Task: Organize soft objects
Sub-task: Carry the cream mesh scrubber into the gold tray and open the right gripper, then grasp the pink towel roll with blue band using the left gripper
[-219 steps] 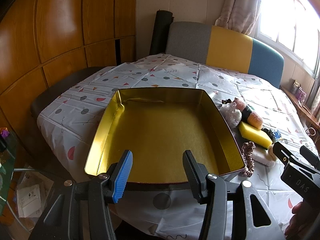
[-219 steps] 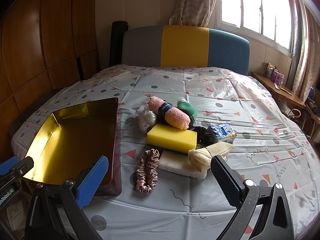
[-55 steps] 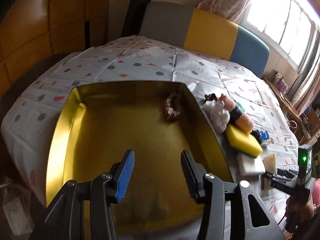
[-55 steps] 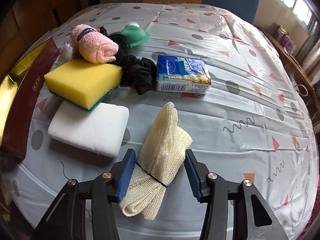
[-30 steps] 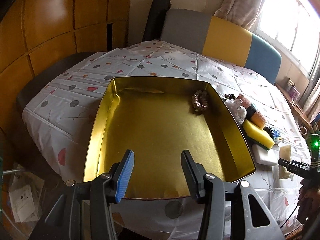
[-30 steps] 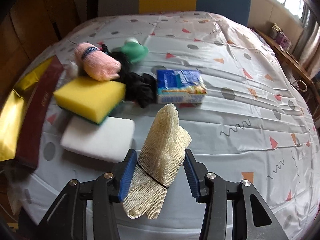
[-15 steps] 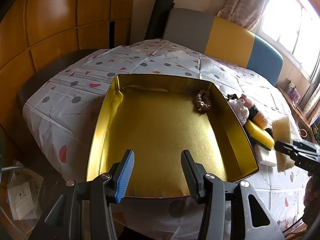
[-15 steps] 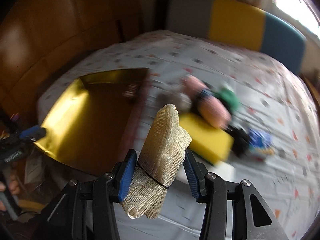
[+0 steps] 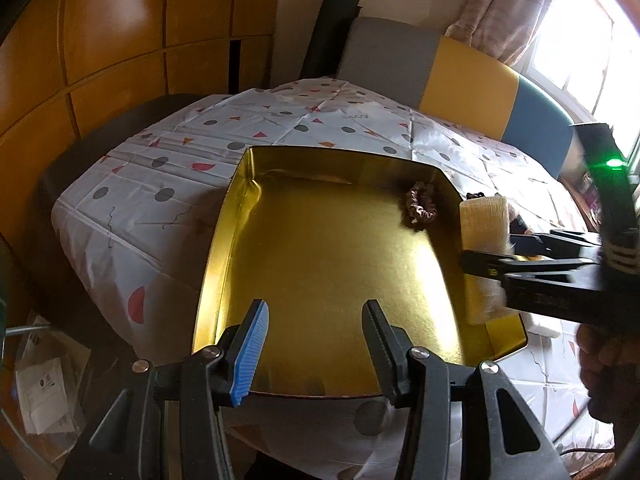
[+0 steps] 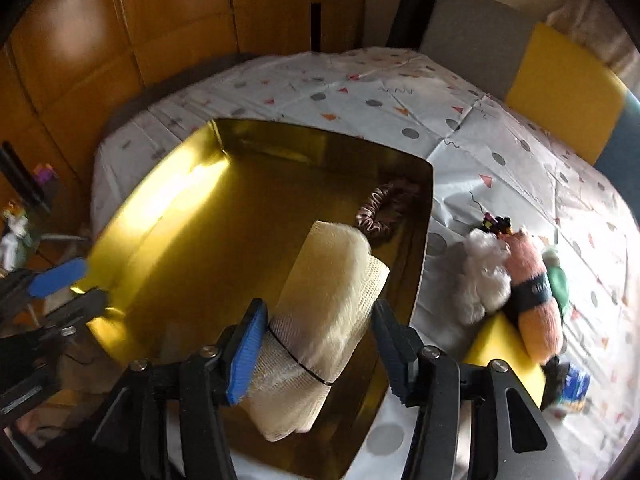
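Your right gripper (image 10: 318, 346), its jaws opening around the rolled cream mesh cloth (image 10: 328, 308) (light, squashy, best gripped mid-roll by its black band), hangs over the gold tray (image 10: 192, 216), while your left gripper (image 9: 316, 346) hovers half-open and empty.

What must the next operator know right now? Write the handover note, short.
Left tool: open, empty, over the gold tray's near edge.
Right tool: jaws opening around the cream cloth roll, above the tray.
Done: scrunchie lies in the tray's far corner.
Left: drop the roll; then yellow sponge, pink towel roll, white fluff and the rest beside the tray.
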Tool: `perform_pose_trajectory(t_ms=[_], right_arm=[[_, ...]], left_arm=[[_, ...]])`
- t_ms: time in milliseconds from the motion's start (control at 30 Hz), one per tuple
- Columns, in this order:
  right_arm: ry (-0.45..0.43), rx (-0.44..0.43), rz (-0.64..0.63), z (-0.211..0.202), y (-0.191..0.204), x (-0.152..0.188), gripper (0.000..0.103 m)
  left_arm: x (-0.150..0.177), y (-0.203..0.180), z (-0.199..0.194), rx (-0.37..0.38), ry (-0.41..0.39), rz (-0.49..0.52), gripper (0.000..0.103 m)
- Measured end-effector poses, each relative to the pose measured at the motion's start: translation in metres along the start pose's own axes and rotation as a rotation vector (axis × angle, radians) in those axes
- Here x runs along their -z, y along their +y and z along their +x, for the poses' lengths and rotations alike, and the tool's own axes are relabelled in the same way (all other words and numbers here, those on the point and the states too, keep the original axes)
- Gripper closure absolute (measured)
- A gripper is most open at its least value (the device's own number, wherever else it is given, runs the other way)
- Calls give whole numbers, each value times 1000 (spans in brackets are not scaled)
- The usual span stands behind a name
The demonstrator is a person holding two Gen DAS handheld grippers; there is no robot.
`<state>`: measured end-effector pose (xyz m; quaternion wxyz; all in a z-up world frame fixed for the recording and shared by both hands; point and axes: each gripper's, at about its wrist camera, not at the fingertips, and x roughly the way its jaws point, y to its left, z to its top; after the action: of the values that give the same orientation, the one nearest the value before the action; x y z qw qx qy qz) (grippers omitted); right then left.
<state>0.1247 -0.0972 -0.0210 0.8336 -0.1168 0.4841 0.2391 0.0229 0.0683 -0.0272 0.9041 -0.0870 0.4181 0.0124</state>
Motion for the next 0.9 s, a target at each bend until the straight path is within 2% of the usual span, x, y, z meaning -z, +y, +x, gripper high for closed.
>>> perform_pose_trajectory(t_ms=[133,233,500,900], right_arm=[[48,75,-36,24,1,-5,47],[26,67,-24,21,-1,-7,46],[-69,51,41,-6,-8,3,35],[-160,104,162,-55,-49,39,31]], left_arm=[[-1,3,1,-9,-2,-3,54],[-1,5,1,-13,0,-6,54],[-1,1,3,-10,4,-3,54],[-1,-18,-2,-15,9,51,54]])
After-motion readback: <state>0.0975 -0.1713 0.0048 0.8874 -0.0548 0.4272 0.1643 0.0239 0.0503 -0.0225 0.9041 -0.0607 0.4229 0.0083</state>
